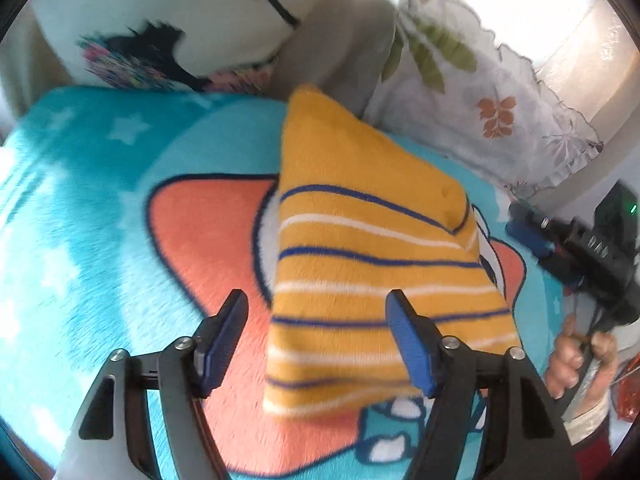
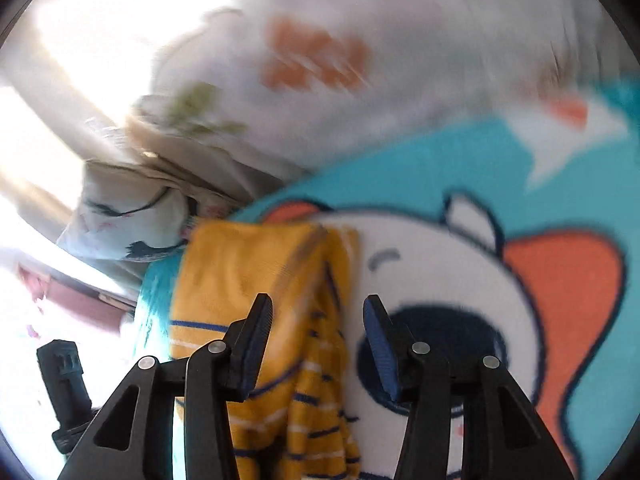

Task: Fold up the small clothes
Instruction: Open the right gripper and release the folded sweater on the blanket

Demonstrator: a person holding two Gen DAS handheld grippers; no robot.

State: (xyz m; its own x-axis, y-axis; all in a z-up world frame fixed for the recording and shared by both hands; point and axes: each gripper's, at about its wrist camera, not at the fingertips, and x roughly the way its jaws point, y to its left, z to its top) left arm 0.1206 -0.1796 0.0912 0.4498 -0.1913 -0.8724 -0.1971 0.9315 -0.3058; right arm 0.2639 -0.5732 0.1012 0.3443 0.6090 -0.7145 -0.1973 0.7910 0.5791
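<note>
A small yellow garment (image 1: pixel 360 264) with blue and white stripes lies folded on a turquoise cartoon blanket (image 1: pixel 80 208). My left gripper (image 1: pixel 318 320) hovers above its near left part, jaws apart; the left finger stands over the blanket and the right finger over the stripes, neither pad pressing on the cloth. In the right wrist view the same garment (image 2: pixel 240 272) shows its folded edge, bunched and layered. My right gripper (image 2: pixel 318 320) stands open above that edge, with the cloth seen between the fingers but not pinched. A person's hand (image 1: pixel 576 360) holds the right gripper's black body at the right edge.
A white pillow with leaf and flower prints (image 1: pixel 480 96) lies along the blanket's far right side. Another white pillow with a dark print (image 1: pixel 160 32) sits at the far end. Bright window light washes out the background. The right wrist view is blurred.
</note>
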